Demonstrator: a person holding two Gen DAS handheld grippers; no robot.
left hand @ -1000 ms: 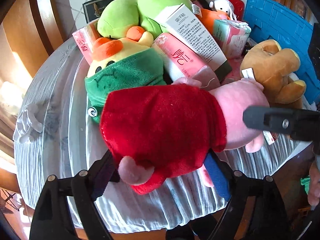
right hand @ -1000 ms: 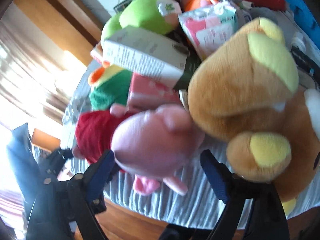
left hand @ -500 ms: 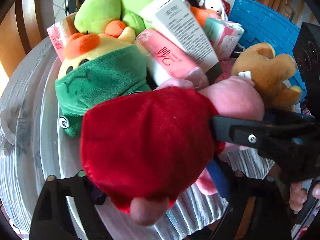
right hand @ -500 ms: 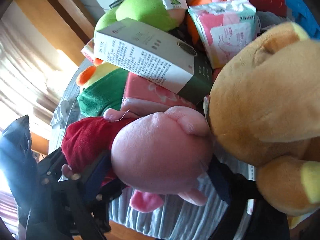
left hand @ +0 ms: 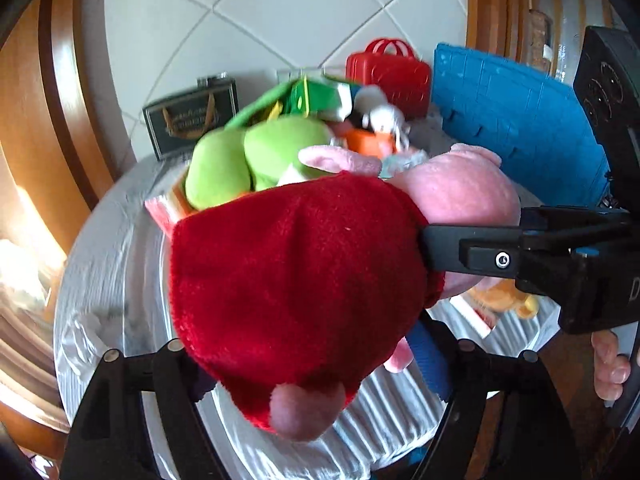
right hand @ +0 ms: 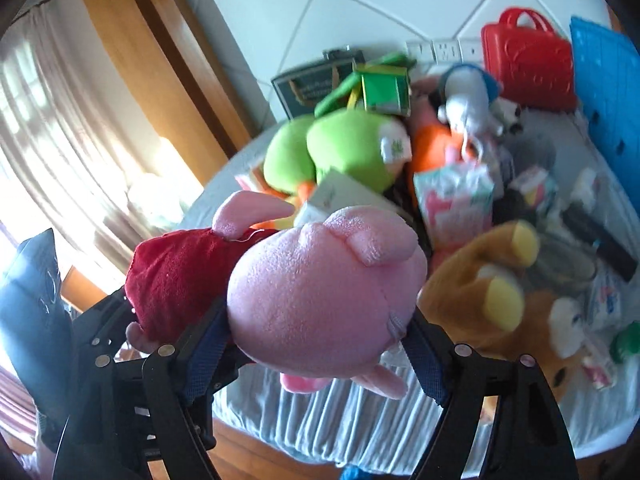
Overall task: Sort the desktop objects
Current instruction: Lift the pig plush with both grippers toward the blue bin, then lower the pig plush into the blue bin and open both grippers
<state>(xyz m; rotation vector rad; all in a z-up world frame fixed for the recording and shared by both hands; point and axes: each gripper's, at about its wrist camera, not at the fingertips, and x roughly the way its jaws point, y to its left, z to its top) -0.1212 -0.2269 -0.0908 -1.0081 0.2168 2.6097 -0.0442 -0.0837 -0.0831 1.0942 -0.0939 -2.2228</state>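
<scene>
- Left gripper [left hand: 304,364]: we see its jaws, which have just been closing, pressed on the red-dressed body of the pink pig plush [left hand: 304,276]; they stand fairly wide because the body is bulky.
- Right gripper [right hand: 316,344]: its jaws have likewise just been closing and now clamp the plush's pink head [right hand: 324,288] from both sides; in the left view one black finger lies across the neck.
- Change since a second ago: we then saw the plush lying on the grey striped tablecloth [left hand: 400,412] against the pile; now it hangs clear above the cloth, carried at both ends.
- Surroundings: the brown bear [right hand: 492,292], the green plush [right hand: 344,156] and the boxes remain on the table below and behind.
- Meaning for the task: we judge the pick done and the carry begun; the destination is not visible, though the blue crate [left hand: 516,112] is a possible candidate.
</scene>
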